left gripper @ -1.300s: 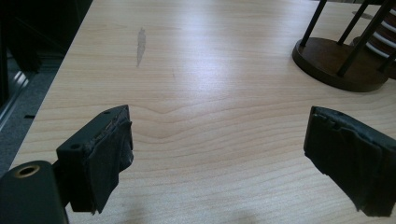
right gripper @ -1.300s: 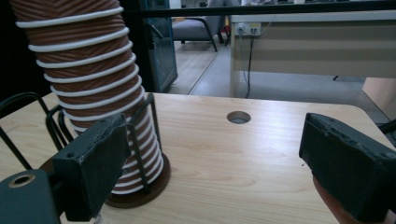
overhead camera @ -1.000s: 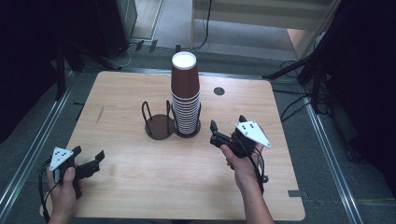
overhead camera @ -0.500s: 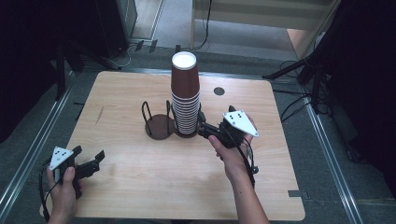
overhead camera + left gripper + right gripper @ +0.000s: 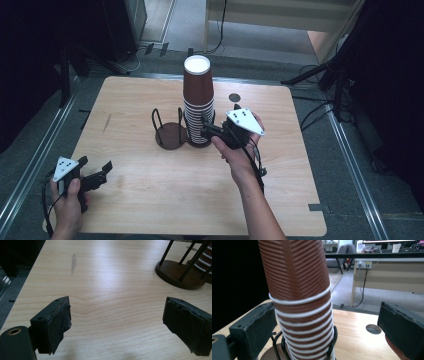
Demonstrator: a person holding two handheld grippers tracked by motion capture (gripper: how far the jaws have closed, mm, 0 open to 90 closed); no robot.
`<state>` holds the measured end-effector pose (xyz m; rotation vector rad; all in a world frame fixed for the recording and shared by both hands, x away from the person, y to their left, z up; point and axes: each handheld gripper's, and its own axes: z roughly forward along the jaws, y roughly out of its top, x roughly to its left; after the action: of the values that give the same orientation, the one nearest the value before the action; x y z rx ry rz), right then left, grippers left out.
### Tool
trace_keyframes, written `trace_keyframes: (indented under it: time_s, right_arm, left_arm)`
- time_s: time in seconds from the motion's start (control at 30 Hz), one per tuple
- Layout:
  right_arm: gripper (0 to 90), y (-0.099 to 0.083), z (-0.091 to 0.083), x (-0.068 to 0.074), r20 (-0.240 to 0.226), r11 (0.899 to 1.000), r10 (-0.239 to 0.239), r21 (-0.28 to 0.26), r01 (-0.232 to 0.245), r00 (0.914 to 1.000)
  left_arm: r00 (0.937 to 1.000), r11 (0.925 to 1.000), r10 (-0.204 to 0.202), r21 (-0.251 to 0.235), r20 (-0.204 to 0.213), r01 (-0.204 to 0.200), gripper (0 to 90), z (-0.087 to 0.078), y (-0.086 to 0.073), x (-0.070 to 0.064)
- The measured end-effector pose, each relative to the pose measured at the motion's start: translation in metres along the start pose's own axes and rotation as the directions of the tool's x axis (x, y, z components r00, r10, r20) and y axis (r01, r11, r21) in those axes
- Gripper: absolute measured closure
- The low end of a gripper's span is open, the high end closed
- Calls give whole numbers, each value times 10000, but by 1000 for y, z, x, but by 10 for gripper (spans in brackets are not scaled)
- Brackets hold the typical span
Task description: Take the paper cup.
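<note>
Since the earlier frames the right gripper (image 5: 212, 131) has travelled up and leftward from the right of the frame to the foot of the stack, while the left gripper (image 5: 95, 172) has stayed at the lower left. From the high view, one tall stack of ribbed brown paper cups with white rims (image 5: 198, 100) stands just above the centre of the frame on one light wooden table (image 5: 140, 210), seated in the right ring of one dark wire cup holder with two round bases (image 5: 170, 134); the left ring of that holder is bare. The cups are packed too tightly to count. The right gripper's jaws are at the stack's lower rims, and whether they touch cannot be told here. One small dark round hole in the tabletop (image 5: 234, 97) lies to the upper right of the stack. Through the left gripper view, its two black jaws stand wide apart with nothing but bare wood between them, the tool released, and the holder's bare base (image 5: 180, 273) shows at the upper right. Through the right gripper view, the stack (image 5: 299, 290) rises between its two jaws, close against the left one and well apart from the right one, so the tool is spread and not clenched on the cups; the wire hoops (image 5: 331, 340) ring the stack at the bottom centre, and the hole (image 5: 373, 329) sits at the right.
</note>
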<state>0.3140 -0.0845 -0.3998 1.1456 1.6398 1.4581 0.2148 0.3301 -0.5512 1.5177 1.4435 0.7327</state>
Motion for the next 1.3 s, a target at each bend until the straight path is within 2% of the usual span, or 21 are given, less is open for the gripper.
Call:
trace_keyframes:
  time_s: [0.2, 0.8, 1.2, 1.3]
  right_arm:
    - [31, 7, 12, 9, 81, 9998, -68, -211, 70, 9999]
    - [35, 17, 40, 29, -154, 9996, -234, -164, 231, 9996]
    - [50, 24, 56, 33, 124, 9996, -62, -279, 65, 9999]
    - [51, 25, 60, 35, 233, 9993, -162, -331, 170, 9996]
  left_arm:
    - [10000, 10000, 4, 9, 8, -4, 86, 0, 0, 0]
    - [10000, 9999, 47, 90, 81, -48, 86, 1, 0, 0]
    - [9999, 9999, 63, 109, 103, -64, 86, 1, 0, 0]
    - [9999, 9999, 80, 124, 91, -81, 86, 1, 0, 0]
